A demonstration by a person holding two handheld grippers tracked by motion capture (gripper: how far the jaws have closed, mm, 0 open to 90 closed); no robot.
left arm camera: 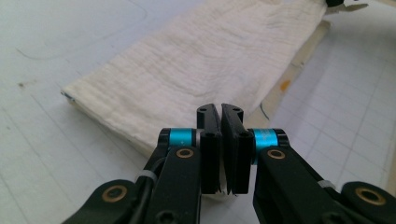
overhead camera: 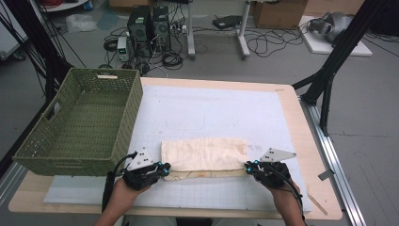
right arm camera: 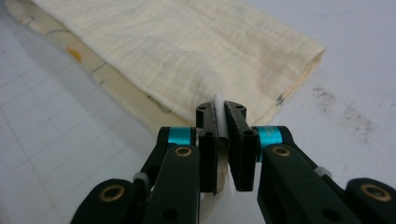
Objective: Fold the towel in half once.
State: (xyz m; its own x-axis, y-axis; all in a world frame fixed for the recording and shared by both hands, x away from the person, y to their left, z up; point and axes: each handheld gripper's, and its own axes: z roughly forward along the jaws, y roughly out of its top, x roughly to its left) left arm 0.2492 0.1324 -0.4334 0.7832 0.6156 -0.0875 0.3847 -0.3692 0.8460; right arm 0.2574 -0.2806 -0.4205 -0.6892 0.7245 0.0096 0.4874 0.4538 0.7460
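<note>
On the near half of a wooden bench (overhead camera: 301, 127) covered by a white gridded mat (overhead camera: 211, 113), a folded cream cloth (overhead camera: 203, 154) lies flat, its long side running left to right, with a person's 2 forearms entering from the bottom edge of the high view. At the cloth's near left corner, the left hand-held gripper (overhead camera: 164, 168) has its jaws pressed together on the fabric; the left gripper view shows a sliver of cloth (left arm camera: 205, 60) pinched between the black pads. At the near right corner, the right hand-held gripper (overhead camera: 248, 165) is likewise clamped on the cloth (right arm camera: 187, 42), a white fold of fabric rising between its jaws in the right gripper view. A thinner printed under-layer with small orange marks sticks out along the cloth's near edge. Both grippers sit low at the mat, well apart from each other, 1 at each end of the cloth. Left of the cloth, a green woven basket (overhead camera: 124, 117) stands on the bench's left edge, near the left hand-held gripper. Beyond the bench, computer towers (overhead camera: 148, 28) and loose cables rest on the grey floor.
</note>
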